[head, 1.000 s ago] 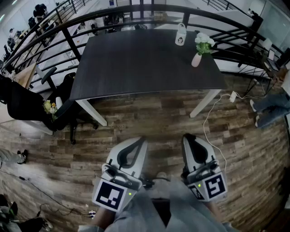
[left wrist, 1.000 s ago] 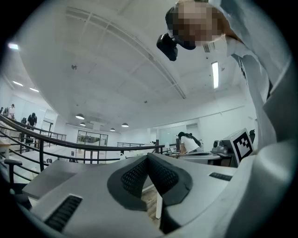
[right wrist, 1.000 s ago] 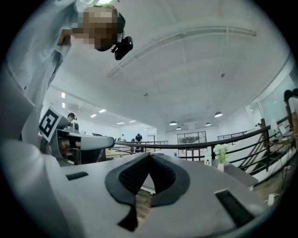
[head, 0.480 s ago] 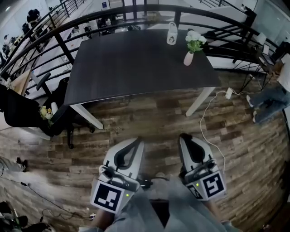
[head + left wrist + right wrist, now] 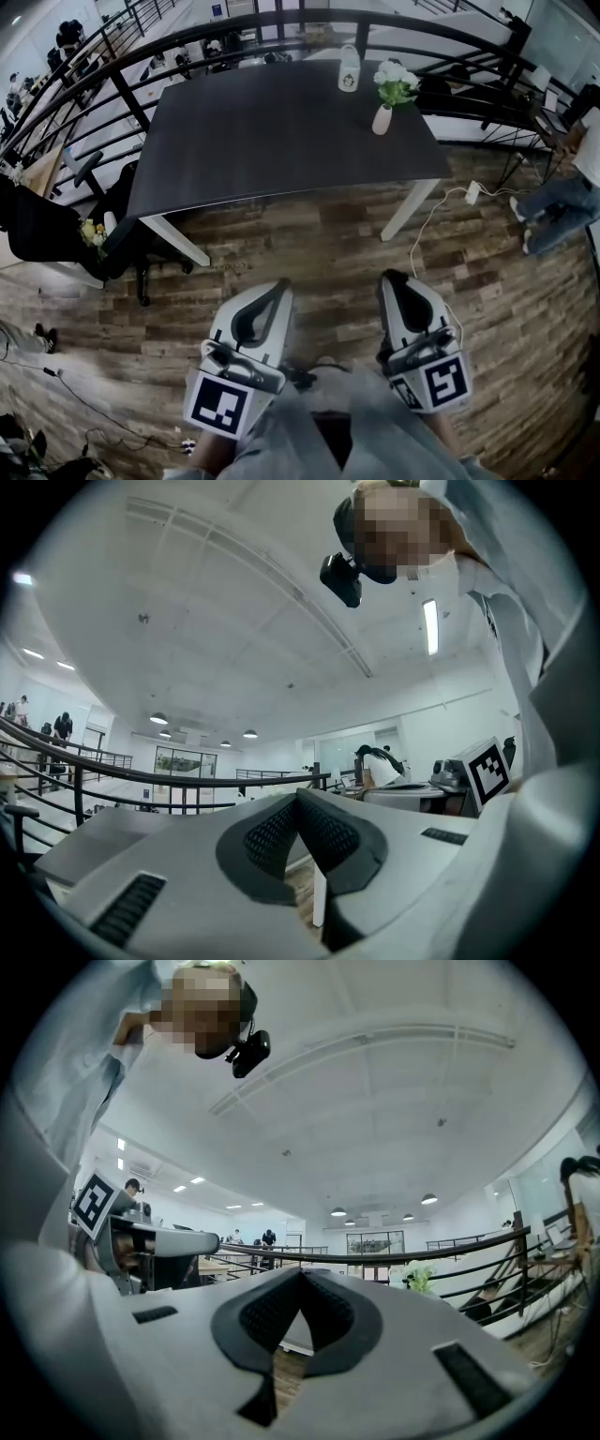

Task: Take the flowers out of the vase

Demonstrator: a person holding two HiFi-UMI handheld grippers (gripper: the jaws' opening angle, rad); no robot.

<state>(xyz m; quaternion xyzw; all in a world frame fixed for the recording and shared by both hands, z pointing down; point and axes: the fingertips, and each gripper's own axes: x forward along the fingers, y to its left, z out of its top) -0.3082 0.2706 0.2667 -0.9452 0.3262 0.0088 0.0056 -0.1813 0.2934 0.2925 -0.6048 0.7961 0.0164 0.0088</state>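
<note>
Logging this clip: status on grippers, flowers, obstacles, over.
Jaws shut, empty: left gripper, right gripper, short of dark rectangular table. Untouched: white flowers in small pink vase, far right. Beside vase, apart: white bottle.

Head view steeply down, gripper views level, sharing railing (image 5: 281, 17)

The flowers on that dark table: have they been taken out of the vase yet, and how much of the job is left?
Done: nothing yet. The flowers stand in the pink vase near the table's far right corner. In hand: nothing. The left claw and right claw are both shut and empty, over the wooden floor, short of the table. Left: approach, grip the flowers, lift them out.
</note>
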